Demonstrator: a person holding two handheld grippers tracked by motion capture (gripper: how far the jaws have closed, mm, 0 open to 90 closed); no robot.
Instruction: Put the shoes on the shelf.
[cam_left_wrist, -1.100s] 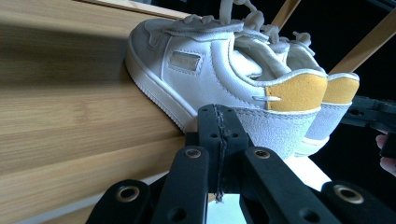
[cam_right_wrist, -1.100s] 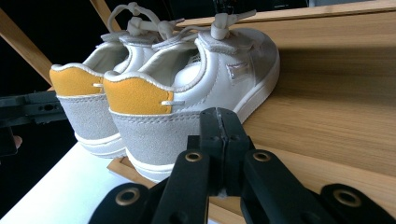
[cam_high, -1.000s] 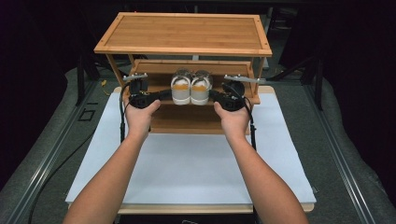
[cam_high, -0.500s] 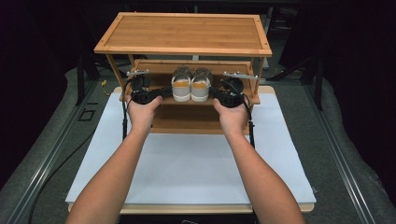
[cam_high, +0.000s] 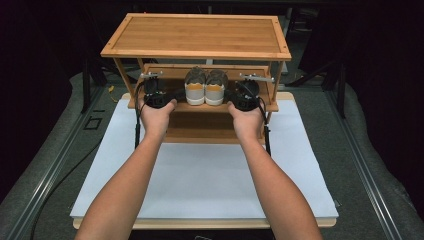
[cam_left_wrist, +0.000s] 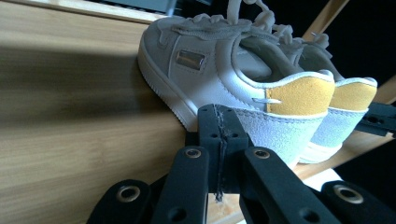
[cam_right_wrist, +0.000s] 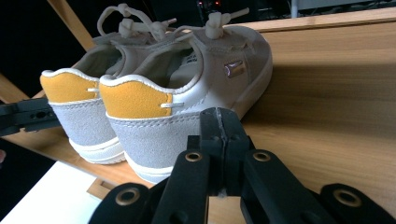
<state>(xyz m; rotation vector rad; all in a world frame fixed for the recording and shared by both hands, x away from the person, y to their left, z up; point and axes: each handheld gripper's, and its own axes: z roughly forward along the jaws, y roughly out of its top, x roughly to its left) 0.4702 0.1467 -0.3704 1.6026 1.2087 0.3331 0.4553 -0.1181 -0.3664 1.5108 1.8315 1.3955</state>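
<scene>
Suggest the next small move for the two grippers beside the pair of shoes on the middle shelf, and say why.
Probably press both inward together. The left gripper and right gripper, jaws shut with nothing between them, flank the heels of the pair of shoes on the middle shelf. Squeezing from both sides looks the likeliest way to lift them.

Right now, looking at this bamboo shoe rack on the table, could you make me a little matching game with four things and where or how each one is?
Things:
1. pair of grey sneakers with yellow heels
2. left gripper
3. right gripper
4. white table mat

Places or states:
A. shut, at the pair's right side
B. under the rack
C. on the middle shelf
D. shut, at the pair's left side

Pairs: 1-C, 2-D, 3-A, 4-B
</scene>
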